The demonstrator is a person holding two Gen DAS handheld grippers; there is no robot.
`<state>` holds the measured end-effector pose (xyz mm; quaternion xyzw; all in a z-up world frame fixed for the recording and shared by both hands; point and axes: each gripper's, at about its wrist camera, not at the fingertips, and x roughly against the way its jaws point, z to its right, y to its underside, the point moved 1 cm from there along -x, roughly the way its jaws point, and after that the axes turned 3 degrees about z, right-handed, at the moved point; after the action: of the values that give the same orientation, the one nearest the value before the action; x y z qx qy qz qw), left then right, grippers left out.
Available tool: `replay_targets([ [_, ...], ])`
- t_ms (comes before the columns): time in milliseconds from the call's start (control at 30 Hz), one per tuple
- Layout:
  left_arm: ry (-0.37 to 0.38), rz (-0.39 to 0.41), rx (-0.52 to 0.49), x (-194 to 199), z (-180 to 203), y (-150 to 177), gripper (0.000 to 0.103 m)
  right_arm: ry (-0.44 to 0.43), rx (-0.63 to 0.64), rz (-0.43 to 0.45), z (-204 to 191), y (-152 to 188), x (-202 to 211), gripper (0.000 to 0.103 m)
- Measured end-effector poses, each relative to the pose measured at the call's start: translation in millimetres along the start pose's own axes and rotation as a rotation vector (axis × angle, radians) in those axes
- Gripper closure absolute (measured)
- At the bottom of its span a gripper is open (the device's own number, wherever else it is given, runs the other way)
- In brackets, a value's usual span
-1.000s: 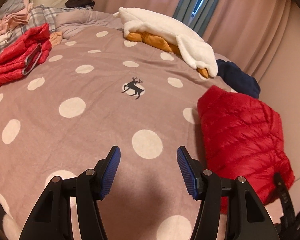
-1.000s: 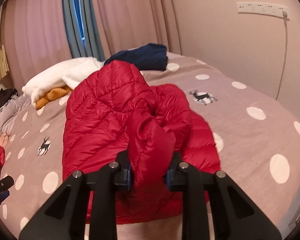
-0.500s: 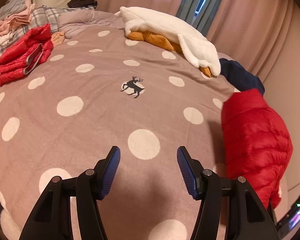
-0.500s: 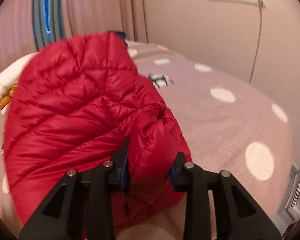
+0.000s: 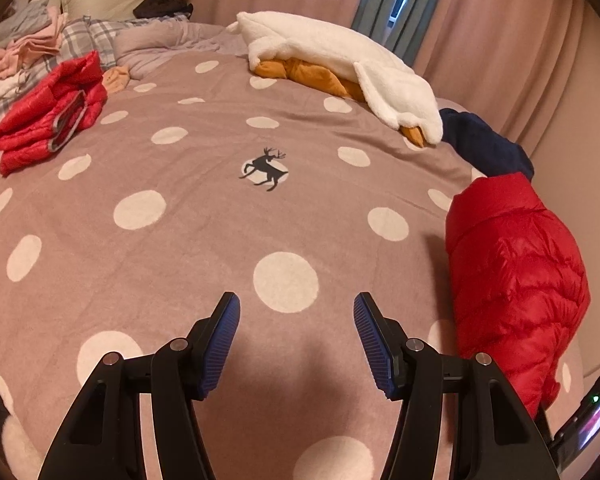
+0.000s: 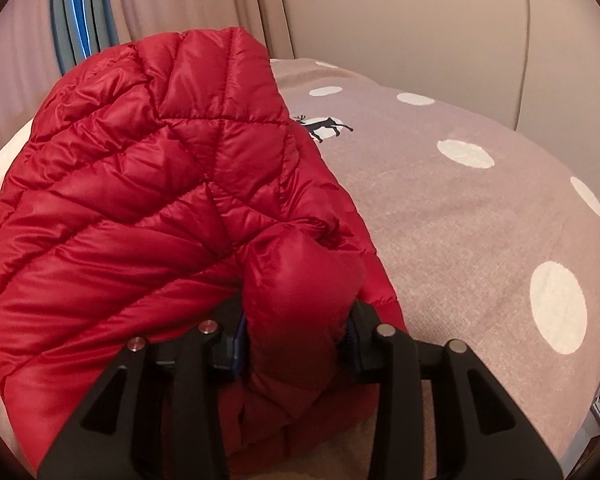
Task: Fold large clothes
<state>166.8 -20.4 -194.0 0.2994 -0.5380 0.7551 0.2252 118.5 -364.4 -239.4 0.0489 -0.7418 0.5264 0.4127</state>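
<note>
A red puffer jacket [image 6: 140, 184] lies bunched near the right edge of the dotted bedspread [image 6: 460, 220]. One puffy fold of it fills the gap of my right gripper [image 6: 296, 320], whose jaws are opening while the pads still touch the fabric. In the left wrist view the same jacket [image 5: 516, 280] stands at the far right, partly hanging over the bed's edge. My left gripper [image 5: 296, 300] hovers open over the bedspread [image 5: 180, 260], with nothing between its blue pads [image 5: 220, 344], well left of the jacket.
A second red jacket [image 5: 48, 120] lies folded at the far left of the bed. A white fleece [image 5: 340, 60] over an orange garment [image 5: 300, 74] and a navy garment [image 5: 484, 148] lie at the back right. Curtains and a wall close in on the right.
My right gripper has carried the red jacket lower and towards the bed's right edge, and its jaws have widened. The jacket's body now looms up close. My left gripper has stayed put.
</note>
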Motion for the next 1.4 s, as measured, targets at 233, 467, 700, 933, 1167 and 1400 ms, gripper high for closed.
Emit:
replay_targets([
  [233, -0.003, 0.001, -0.001, 2.8, 1.0, 2.5, 0.044, -0.009, 0.001, 0.004, 3.3, 0.6, -0.2, 0.066],
  [467, 0.011, -0.014, -0.014, 0.1, 6.8, 3.9, 0.044, -0.011, 0.006, 0.005, 6.7, 0.7, -4.7, 0.063],
  [700, 0.001, -0.007, -0.041, -2.0, 12.0, 7.4, 0.044, -0.015, -0.017, 0.002, 15.6, -1.8, -7.0, 0.053],
  [933, 0.002, -0.022, -0.044, -8.0, 14.0, 7.2, 0.044, -0.008, -0.038, -0.009, 29.8, -7.3, -14.2, 0.039],
  [1167, 0.01, -0.009, -0.058, -9.2, 21.4, 3.1, 0.044, -0.054, -0.037, -0.008, 40.0, -26.9, -0.8, 0.035],
  [1400, 0.048, 0.062, -0.056, -1.7, 33.9, -11.6, 0.044, -0.082, 0.088, 0.127, 26.6, -60.9, 50.3, 0.037],
])
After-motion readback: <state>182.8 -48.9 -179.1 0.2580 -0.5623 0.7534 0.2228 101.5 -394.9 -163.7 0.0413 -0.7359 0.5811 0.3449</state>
